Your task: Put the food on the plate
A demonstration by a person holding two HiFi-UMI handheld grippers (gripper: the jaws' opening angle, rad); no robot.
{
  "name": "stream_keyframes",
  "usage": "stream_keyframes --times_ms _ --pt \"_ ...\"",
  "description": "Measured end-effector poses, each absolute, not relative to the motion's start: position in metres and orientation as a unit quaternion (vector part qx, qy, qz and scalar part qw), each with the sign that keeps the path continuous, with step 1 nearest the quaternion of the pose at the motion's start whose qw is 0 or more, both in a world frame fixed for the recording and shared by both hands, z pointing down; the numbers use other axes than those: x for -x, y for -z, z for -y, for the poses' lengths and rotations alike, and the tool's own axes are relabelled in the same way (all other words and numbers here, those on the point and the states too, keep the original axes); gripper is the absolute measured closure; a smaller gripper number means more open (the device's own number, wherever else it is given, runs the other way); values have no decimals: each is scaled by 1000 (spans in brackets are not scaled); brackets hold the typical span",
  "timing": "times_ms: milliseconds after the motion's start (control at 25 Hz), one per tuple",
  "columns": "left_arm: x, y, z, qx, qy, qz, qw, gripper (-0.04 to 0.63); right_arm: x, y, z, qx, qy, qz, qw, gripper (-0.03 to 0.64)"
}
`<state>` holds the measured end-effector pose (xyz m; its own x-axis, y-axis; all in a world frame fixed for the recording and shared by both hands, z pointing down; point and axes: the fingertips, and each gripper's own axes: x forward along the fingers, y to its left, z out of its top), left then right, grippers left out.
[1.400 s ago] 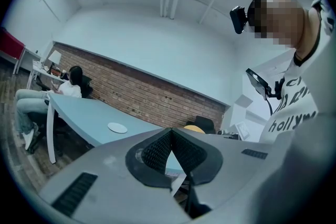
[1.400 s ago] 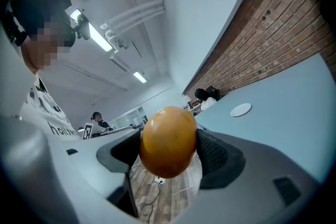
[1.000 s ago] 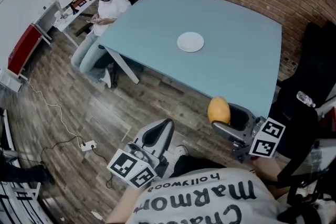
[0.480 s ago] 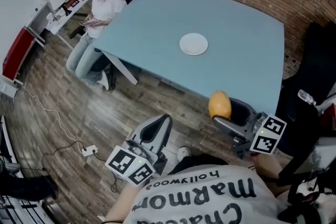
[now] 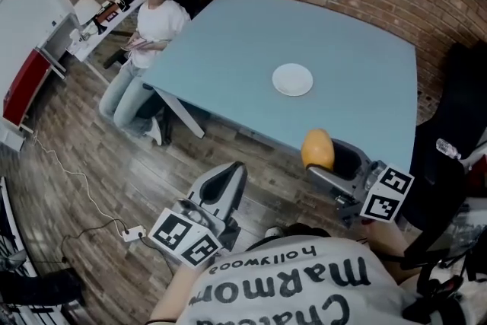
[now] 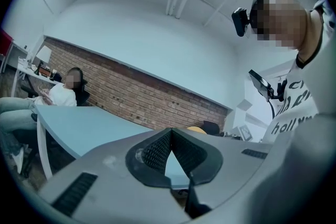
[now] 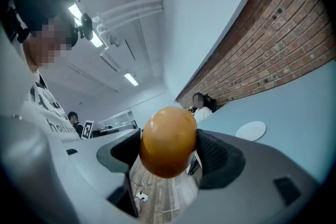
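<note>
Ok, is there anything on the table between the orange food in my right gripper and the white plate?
Nothing visible stands in the way. The right gripper holds the orange food at the near edge of the blue table, and the stretch of tabletop from there to the white plate is bare.

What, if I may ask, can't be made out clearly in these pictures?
- Food in the right tool: its kind. Only a smooth orange-brown round shows in either view.
- What the seated person holds: head view, too small.
- Things on the white desk: head view, too small and near the edge.
- Plate top: right gripper view, nearly edge-on.
</note>
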<state>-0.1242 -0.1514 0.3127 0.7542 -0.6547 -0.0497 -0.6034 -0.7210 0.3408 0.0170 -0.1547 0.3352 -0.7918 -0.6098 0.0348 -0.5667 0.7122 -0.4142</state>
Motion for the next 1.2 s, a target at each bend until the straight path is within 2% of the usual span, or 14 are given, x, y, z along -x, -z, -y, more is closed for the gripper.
stream_keyframes --times_ms 600,1200 --pt "124 -325 200 -921 93 337 171 589 -20 -345 200 331 207 -920 29 298" --pt "112 -321 294 -917 82 347 178 589 -34 -344 306 319 209 -924 26 298"
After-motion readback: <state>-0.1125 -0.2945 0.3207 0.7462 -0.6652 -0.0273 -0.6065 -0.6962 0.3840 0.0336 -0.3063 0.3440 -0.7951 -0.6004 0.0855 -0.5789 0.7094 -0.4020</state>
